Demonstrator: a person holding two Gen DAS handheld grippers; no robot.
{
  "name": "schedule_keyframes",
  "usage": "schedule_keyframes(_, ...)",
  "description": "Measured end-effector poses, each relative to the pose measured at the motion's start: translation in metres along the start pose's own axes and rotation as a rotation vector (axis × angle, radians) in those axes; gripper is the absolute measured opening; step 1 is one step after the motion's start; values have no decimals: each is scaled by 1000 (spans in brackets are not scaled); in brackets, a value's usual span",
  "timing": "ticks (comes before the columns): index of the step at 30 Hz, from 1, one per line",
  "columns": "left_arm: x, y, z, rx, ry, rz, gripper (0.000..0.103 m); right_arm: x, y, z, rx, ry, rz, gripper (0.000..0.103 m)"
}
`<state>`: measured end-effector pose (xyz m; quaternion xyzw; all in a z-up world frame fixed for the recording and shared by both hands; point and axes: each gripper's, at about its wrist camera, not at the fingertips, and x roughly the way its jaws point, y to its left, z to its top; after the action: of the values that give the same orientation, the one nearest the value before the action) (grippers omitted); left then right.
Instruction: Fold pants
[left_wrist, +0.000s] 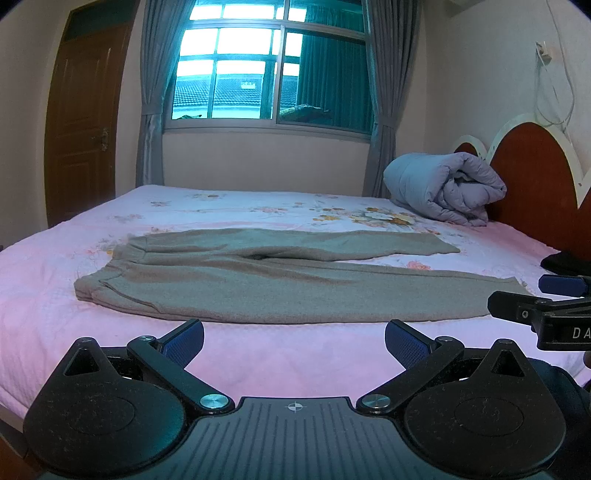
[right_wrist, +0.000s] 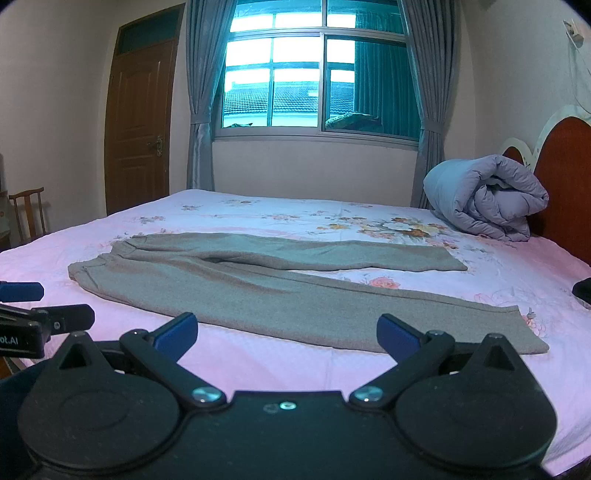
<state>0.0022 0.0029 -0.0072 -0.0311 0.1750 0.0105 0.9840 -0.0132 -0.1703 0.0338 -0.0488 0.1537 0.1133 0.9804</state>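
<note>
Grey pants (left_wrist: 258, 280) lie flat on the pink floral bed sheet (left_wrist: 295, 350), waistband to the left, both legs running right and spread slightly apart. They also show in the right wrist view (right_wrist: 280, 295). My left gripper (left_wrist: 294, 341) is open and empty, just short of the near leg's edge. My right gripper (right_wrist: 287, 334) is open and empty, at the near leg's edge close to the cuff. Each gripper shows at the side of the other's view: the right one (left_wrist: 517, 295), the left one (right_wrist: 55, 302).
A rolled lilac duvet (left_wrist: 443, 188) rests at the red headboard (left_wrist: 535, 177), far right. A dark item (left_wrist: 561, 262) lies at the bed's right edge. A window, curtains and a brown door (left_wrist: 81, 122) stand behind. A wooden chair (right_wrist: 27, 214) is at left.
</note>
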Motion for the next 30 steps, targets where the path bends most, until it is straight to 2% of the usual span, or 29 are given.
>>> schedule_keyframes(30,-1,-1,3,2,3,1,103,0,0,1,-4,5,-2,97)
